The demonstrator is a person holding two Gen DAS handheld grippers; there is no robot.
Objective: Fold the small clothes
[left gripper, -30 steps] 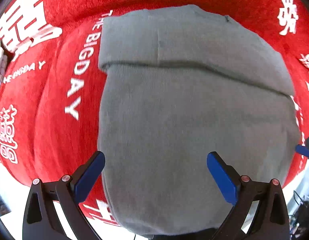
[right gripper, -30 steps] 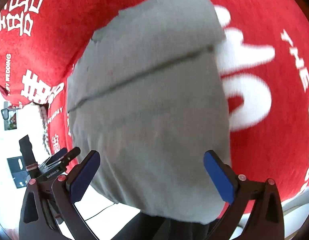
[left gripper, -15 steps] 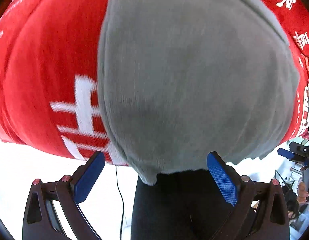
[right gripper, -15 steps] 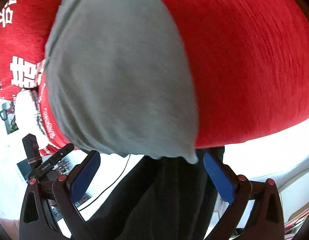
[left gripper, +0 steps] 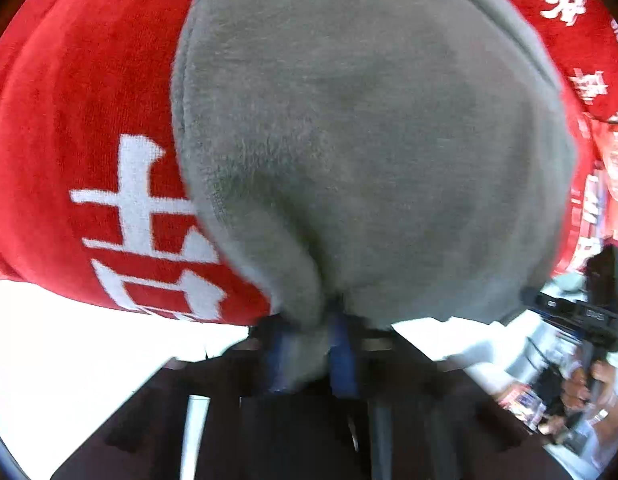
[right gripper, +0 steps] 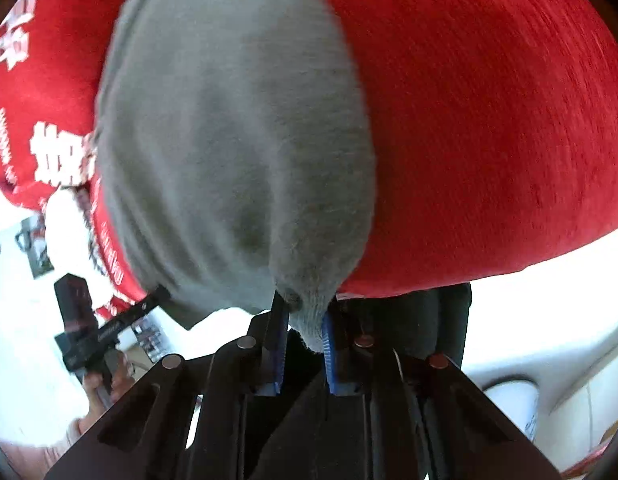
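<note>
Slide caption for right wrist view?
Right gripper pinches the grey garment's near corner on the red cloth.

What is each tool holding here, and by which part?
Both grip the grey garment: the left tool pinches its near-left corner, the right tool its near-right corner; both have just closed.

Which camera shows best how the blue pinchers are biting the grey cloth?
The right wrist view: the right gripper shows sharply, blue pads squeezing the grey cloth corner. The left wrist view shows the left gripper pinching it too, but blurred.
</note>
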